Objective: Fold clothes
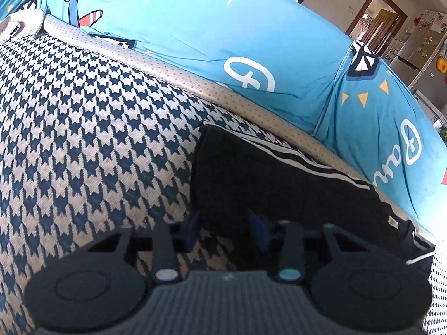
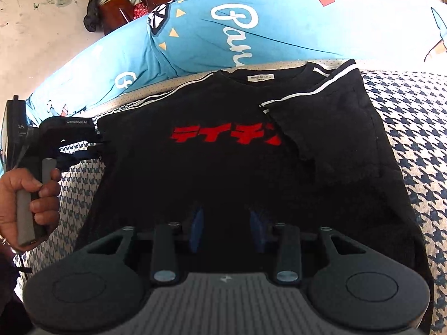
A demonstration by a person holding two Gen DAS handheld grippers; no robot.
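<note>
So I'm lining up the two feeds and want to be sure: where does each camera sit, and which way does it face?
Left wrist: on the left gripper, low over the checked sofa seat, facing the blue back cushion; its open blue fingers reach the black T-shirt at its edge.
Right wrist: on the right gripper, above the shirt's hem, facing its red print and collar; the hand holding the left gripper shows at the left.
Shared: T-shirt, seat, blue cushion.
</note>
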